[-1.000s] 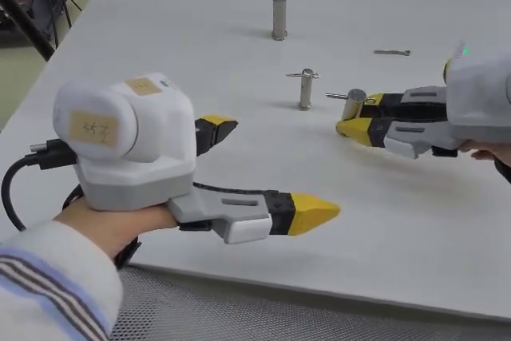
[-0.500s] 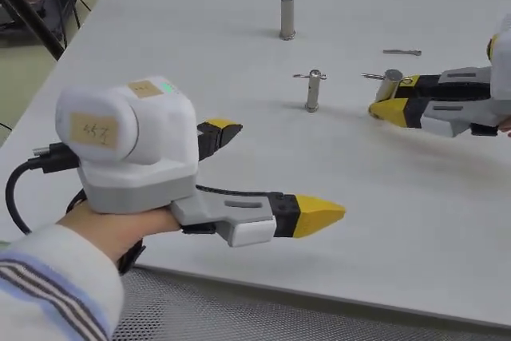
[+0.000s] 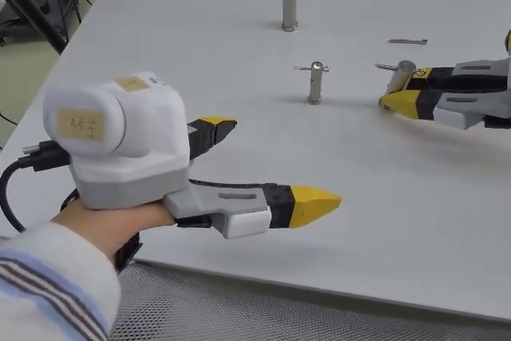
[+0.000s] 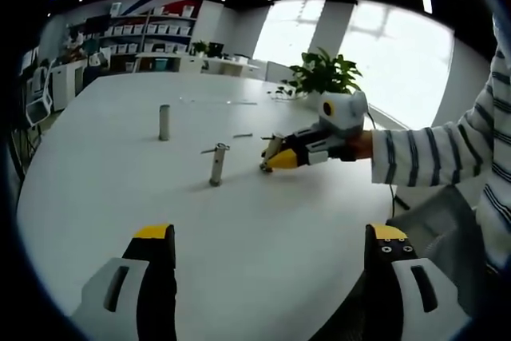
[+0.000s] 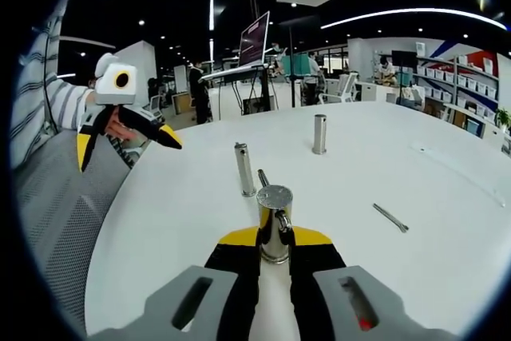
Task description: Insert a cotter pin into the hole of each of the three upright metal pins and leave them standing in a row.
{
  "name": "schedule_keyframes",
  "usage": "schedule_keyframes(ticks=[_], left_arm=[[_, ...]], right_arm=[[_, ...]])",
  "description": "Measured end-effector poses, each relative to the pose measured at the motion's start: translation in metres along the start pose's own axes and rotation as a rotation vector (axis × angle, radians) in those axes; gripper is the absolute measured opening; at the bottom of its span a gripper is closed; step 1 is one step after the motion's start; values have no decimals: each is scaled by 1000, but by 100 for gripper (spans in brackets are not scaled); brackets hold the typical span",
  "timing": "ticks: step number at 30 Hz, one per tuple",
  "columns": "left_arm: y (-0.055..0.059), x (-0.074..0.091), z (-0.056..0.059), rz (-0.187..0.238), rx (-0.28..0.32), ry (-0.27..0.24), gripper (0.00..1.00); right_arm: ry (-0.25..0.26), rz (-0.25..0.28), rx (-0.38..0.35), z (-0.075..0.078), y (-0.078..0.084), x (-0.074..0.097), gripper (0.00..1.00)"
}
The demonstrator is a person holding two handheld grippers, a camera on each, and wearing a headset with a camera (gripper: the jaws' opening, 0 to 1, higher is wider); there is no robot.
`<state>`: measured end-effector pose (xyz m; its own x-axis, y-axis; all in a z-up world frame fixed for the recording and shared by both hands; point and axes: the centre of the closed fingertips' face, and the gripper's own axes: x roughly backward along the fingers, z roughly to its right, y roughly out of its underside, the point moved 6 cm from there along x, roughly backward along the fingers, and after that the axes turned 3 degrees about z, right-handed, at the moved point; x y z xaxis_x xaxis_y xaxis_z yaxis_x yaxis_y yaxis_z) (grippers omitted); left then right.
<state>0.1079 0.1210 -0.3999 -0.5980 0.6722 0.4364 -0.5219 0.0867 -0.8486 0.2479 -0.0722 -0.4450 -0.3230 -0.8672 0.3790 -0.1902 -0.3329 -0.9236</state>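
The right tongs [image 3: 397, 92] are clamped on a tilted metal pin [image 3: 402, 76] with a cotter pin through its top, at the right of the bench [image 3: 160, 37]. The left tongs [image 3: 279, 161] hover spread wide, holding nothing, near the front edge. A second pin [image 3: 316, 83] stands mid-bench with its cotter in, a bare pin [image 3: 289, 7] stands farther back, and a loose cotter pin [image 3: 407, 41] lies beyond the right tongs.

Cotter pin [image 3: 407, 41] apparently behind right gripper [image 3: 398, 88]
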Motion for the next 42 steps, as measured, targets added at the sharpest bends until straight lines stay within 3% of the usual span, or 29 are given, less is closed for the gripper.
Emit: schedule_keyframes(ticks=[26,31,35,40,42], left_arm=[[-1,-4,1,-18,-8,-7,96],[-4,-5,2,-19,-12,-2,96],[-6,-6,2,-17,-20,1,96],[-12,-5,4,1,-23,8,96],[-15,-4,3,12,-24,9,96]], right_arm=[[-14,31,28,-2,6,-1,8],[-6,30,-21,0,6,-1,10],[8,47,-32,-2,0,3,26],[23,65,-60,-7,-15,11,34],[50,73,-130,-5,-20,15,50]])
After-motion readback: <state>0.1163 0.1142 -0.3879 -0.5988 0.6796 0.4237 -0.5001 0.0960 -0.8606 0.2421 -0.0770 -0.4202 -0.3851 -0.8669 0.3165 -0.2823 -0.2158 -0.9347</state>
